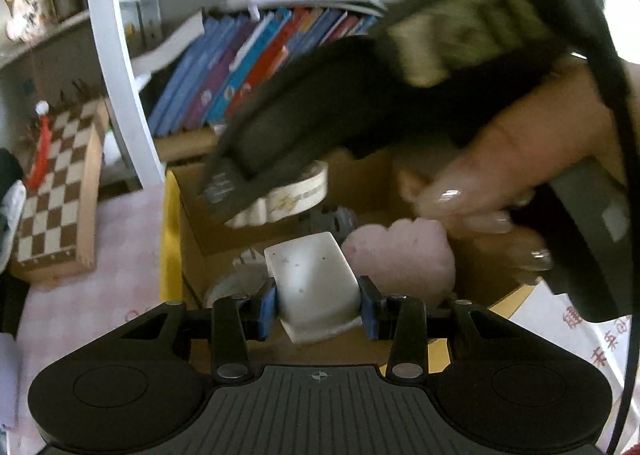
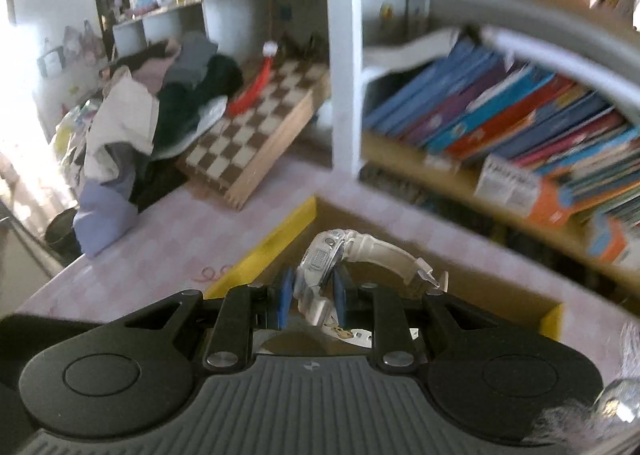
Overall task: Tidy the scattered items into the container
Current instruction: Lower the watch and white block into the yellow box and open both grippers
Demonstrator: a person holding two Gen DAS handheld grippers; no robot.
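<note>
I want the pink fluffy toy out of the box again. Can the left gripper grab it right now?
Probably not yet. The left gripper is already shut on a white block, so it has no free grip. The pink fluffy toy lies uncovered in the cardboard box, just beyond it.

Daylight floods in from my far left in the right wrist view, burning that edge out to pure white glare. The bookshelf (image 2: 500, 123) smears with motion blur there, and its rails bow under fisheye distortion. In the left wrist view my right hand (image 1: 520, 175) and its device are heavily blurred, dim and close. Light elsewhere is soft; shadows are faint.
</note>
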